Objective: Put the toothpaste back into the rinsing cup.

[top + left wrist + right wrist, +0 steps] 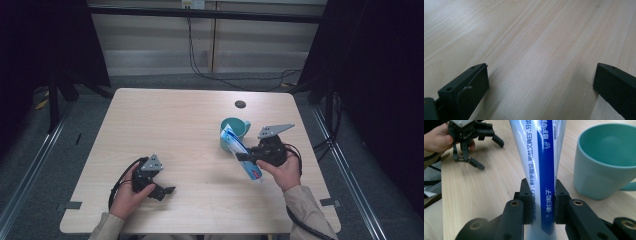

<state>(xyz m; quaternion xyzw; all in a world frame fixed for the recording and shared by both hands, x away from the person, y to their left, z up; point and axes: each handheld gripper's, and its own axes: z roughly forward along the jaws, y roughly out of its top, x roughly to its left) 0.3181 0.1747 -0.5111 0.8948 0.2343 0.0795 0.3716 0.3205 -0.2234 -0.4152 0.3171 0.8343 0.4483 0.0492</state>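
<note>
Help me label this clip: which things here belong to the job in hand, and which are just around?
In play:
toothpaste tube, clamped in the right gripper
teal mug beside it

Just around:
left gripper, open over bare table
dark round spot on the tabletop

Lighting: overhead, even; table (175,125) showing brightly, surroundings falling dark. Left gripper view: pale glare washing upper left, soft shadows trailing beneath jaws. Focus: slightly soft throughout.

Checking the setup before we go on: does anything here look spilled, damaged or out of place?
Nothing stands out. The right gripper holds the toothpaste tube beside the upright teal mug; the left gripper is open over the table.
</note>
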